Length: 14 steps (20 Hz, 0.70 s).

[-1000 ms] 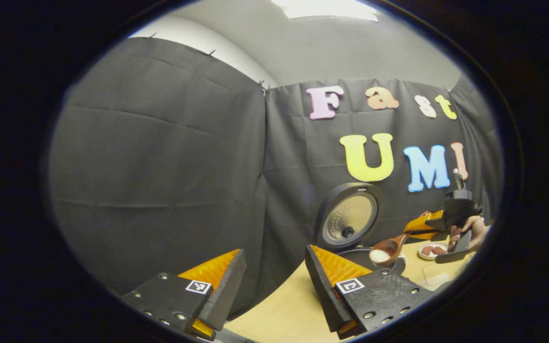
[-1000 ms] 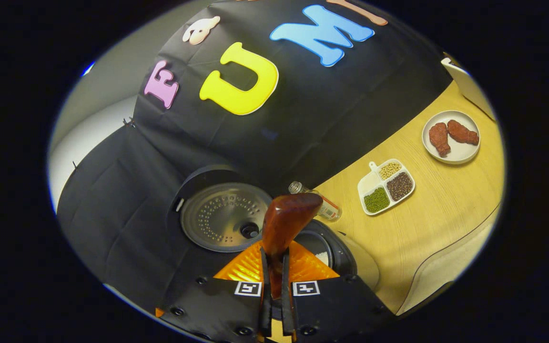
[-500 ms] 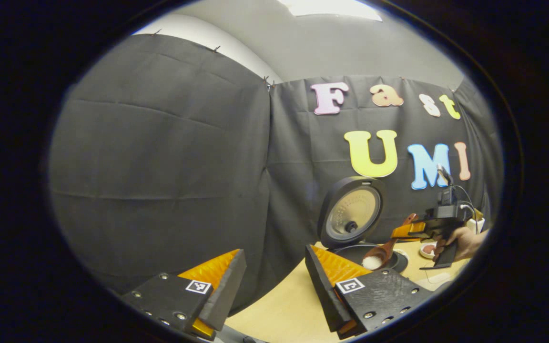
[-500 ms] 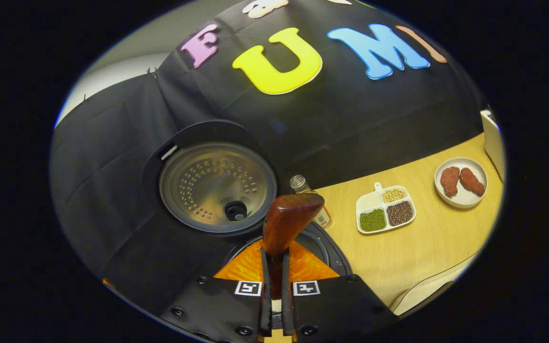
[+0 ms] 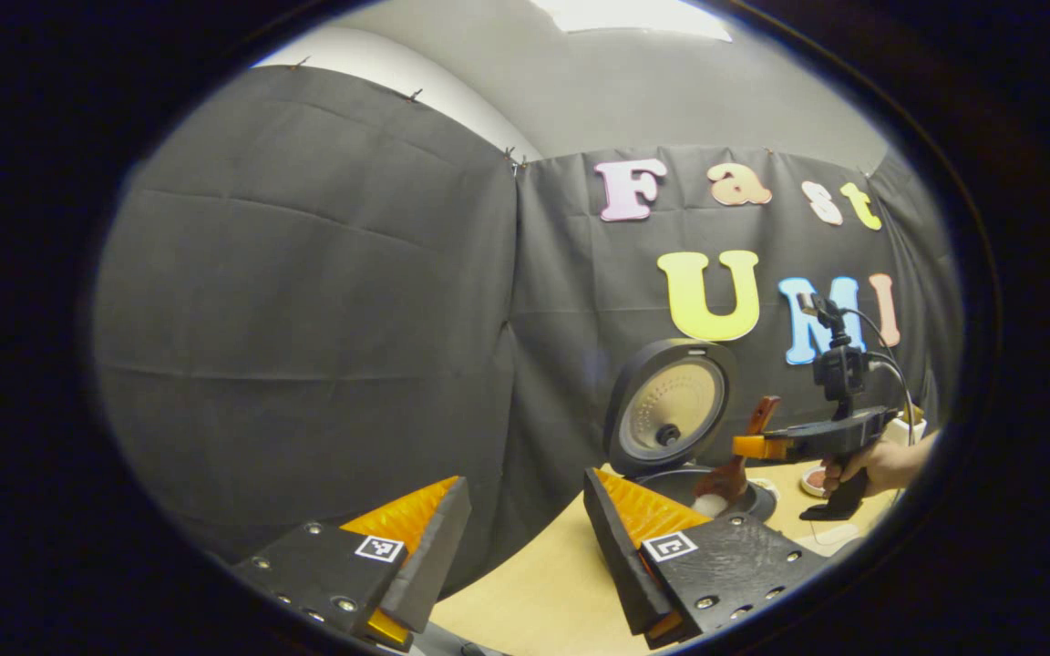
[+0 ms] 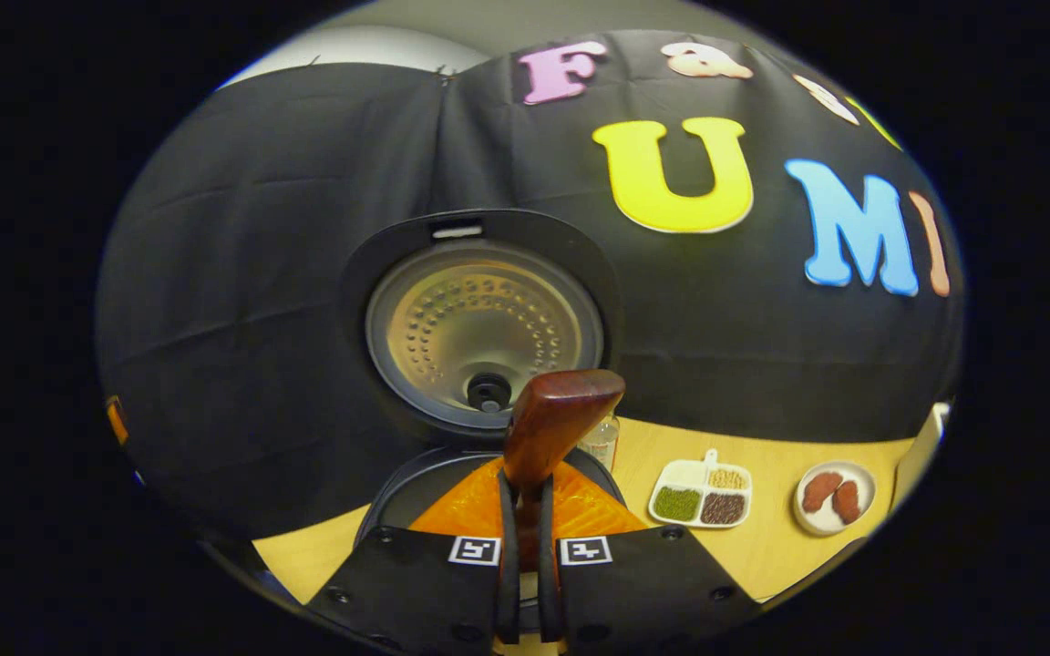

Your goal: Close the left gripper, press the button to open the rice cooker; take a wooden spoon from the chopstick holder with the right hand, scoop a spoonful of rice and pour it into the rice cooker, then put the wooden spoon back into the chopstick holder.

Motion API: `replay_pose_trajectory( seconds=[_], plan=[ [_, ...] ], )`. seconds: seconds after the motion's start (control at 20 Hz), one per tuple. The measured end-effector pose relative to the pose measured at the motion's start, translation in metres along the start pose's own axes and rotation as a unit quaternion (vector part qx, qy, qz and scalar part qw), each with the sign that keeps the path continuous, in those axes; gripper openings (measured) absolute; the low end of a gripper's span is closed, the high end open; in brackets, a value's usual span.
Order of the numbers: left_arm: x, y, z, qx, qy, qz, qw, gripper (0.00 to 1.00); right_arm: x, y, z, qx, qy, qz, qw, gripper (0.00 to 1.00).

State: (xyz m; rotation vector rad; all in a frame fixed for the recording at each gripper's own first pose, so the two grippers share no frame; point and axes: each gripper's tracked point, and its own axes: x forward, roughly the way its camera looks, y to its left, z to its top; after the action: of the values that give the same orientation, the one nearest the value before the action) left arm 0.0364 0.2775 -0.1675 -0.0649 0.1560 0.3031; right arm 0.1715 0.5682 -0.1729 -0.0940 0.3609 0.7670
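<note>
Fingers of the right gripper (image 6: 525, 556) are clamped on the handle of the wooden spoon (image 6: 552, 428), whose bowl tips down with rice spilling into the pot of the rice cooker (image 5: 671, 410). The cooker stands near the tabletop's (image 5: 543, 592) back edge with its lid up. The left gripper (image 5: 525, 556) hangs near the tabletop's front edge, fingers apart and empty. Opening, fetching and scooping look done, and pouring is under way. Left to do: returning the spoon to the chopstick holder.
</note>
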Motion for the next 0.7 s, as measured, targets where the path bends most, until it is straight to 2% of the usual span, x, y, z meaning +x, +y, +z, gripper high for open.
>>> replay_pose_trajectory(
  seconds=[0.2,0.4,0.5,0.55,0.7],
  plan=[
    [-0.002,-0.001,0.003,0.001,-0.002,0.003,1.0,0.8,-0.004,0.009,0.007,-0.129,-0.022,0.0,0.991,0.1],
    [-0.002,-0.001,0.008,0.002,-0.007,0.003,1.0,0.79,-0.004,0.011,0.012,-0.179,-0.038,-0.002,0.983,0.1],
    [0.0,-0.004,0.009,0.003,-0.008,0.001,1.0,0.79,-0.005,0.013,0.011,-0.161,-0.033,0.005,0.986,0.07],
    [0.001,-0.006,0.01,0.002,-0.009,-0.001,1.0,0.79,-0.006,0.013,0.011,-0.135,-0.027,0.008,0.99,0.1],
    [0.004,-0.013,0.011,0.003,-0.009,-0.009,1.0,0.79,-0.016,0.006,0.012,-0.025,-0.01,0.021,0.999,0.1]
  ],
)
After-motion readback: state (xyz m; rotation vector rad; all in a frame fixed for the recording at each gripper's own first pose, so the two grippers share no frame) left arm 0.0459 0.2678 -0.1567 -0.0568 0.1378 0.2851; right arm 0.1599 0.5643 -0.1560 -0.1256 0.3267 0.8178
